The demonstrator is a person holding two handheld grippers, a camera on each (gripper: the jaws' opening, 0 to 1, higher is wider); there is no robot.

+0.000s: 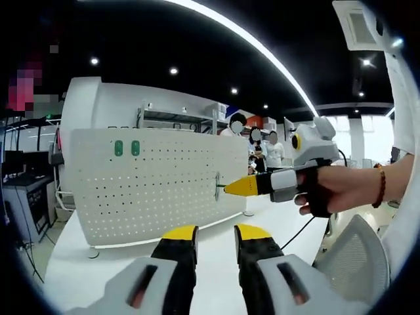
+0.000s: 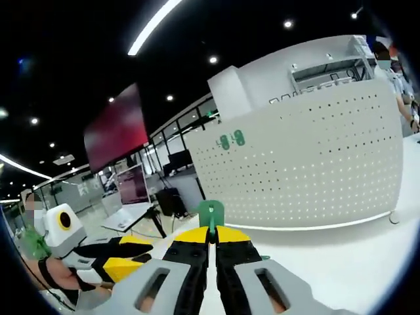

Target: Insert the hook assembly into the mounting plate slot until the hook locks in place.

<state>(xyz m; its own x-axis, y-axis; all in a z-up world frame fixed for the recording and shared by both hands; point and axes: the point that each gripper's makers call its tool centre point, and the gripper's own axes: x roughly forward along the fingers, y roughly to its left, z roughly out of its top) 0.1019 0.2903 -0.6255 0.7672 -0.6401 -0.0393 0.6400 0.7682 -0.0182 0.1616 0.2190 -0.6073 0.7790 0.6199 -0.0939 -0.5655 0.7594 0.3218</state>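
The right tool (image 2: 211, 237) has its two yellow tips pressed almost together, and a small green hook (image 2: 211, 214) is pinched between them. The hook sticks up just past the tips, with its flat green end showing. In the left gripper view the same right tool (image 1: 231, 188) comes in from the right, held by a hand (image 1: 328, 189) in a black glove strap, and its yellow point sits right at the white board with holes (image 1: 157, 187). A thin bit of the hook (image 1: 218, 186) shows at the tip, touching or nearly touching the board; I cannot tell which.

The left tool (image 1: 216, 233) is low in its own view, with its two yellow tips apart and nothing between them. It is close to the white table (image 1: 85, 272), well back from the board.

The board stands upright on the table. Two little green pieces (image 1: 126, 148) sit near its top left corner
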